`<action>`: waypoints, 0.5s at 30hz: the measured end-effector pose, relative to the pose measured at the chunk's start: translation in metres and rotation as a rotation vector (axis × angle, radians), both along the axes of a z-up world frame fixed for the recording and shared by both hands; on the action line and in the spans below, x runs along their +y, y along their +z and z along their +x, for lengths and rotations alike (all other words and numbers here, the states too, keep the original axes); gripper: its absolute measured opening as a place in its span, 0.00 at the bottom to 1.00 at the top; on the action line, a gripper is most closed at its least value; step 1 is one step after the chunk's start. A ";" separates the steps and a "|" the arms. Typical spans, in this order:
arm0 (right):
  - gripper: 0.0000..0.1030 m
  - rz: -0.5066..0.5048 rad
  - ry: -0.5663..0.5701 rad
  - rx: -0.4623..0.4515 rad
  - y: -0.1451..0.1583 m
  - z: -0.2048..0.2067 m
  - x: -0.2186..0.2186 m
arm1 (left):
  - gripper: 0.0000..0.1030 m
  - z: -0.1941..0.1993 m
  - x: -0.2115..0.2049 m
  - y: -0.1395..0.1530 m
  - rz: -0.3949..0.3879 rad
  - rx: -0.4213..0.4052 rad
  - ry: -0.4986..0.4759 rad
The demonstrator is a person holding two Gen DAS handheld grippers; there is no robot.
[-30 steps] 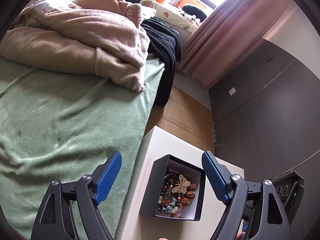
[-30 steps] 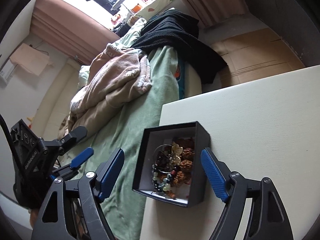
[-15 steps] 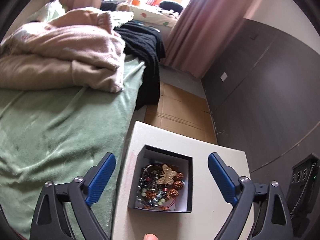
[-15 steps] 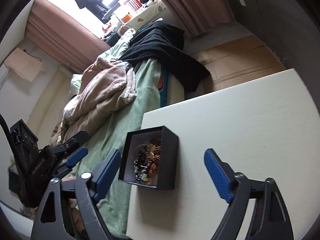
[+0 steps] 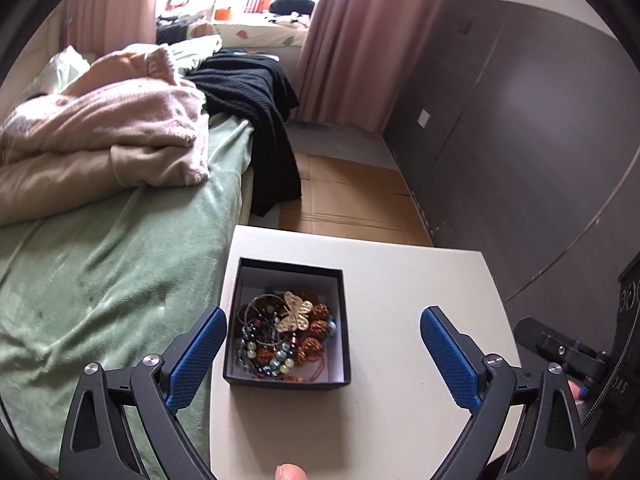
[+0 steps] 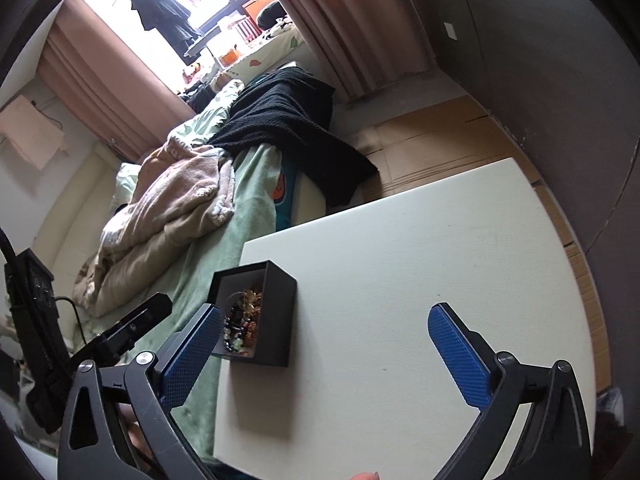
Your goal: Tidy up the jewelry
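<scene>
Both hand-held grippers, left (image 5: 322,354) and right (image 6: 324,350), gape wide, empty, over white surface (image 5: 420,280); black box (image 5: 340,308) holds tangled, seemingly beaded jewelry (image 5: 282,334).

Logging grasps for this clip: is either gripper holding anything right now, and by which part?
Nothing is held. The left gripper and right gripper are both open above the table; the jewelry lies untouched in the black box.

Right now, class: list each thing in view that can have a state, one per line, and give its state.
Left gripper: open, empty.
Right gripper: open, empty.
Black box: lidless, upright on the white table.
Jewelry: tangled heap inside the box.
Pink blanket: crumpled on the bed.
Curtains: drawn aside.
</scene>
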State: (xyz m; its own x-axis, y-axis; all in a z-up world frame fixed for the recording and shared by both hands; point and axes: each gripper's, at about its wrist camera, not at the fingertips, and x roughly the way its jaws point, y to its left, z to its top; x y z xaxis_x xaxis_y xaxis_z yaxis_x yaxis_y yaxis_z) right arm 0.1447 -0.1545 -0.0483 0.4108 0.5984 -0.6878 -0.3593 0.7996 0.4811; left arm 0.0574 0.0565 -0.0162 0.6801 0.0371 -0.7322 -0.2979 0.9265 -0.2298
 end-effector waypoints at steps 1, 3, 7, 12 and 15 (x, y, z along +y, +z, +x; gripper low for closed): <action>1.00 -0.011 -0.003 -0.006 0.001 -0.002 -0.003 | 0.98 -0.002 -0.004 0.001 0.012 -0.004 -0.004; 1.00 -0.031 -0.013 -0.020 0.002 -0.005 -0.009 | 0.99 -0.007 -0.010 0.004 0.032 -0.008 -0.009; 1.00 -0.055 -0.027 -0.038 0.004 -0.011 -0.022 | 0.99 -0.018 -0.023 0.012 0.061 -0.030 -0.022; 1.00 -0.065 -0.034 -0.063 0.008 -0.018 -0.035 | 0.99 -0.029 -0.042 0.021 0.120 -0.062 -0.049; 1.00 -0.080 -0.034 -0.077 0.009 -0.023 -0.040 | 0.99 -0.036 -0.051 0.022 0.134 -0.083 -0.058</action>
State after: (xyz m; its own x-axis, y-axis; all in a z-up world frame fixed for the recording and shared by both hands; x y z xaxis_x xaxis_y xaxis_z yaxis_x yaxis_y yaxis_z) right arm 0.1220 -0.1943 -0.0393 0.4833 0.5276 -0.6986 -0.3647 0.8468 0.3872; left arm 0.0219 0.0059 0.0054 0.7420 0.0895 -0.6644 -0.2280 0.9657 -0.1245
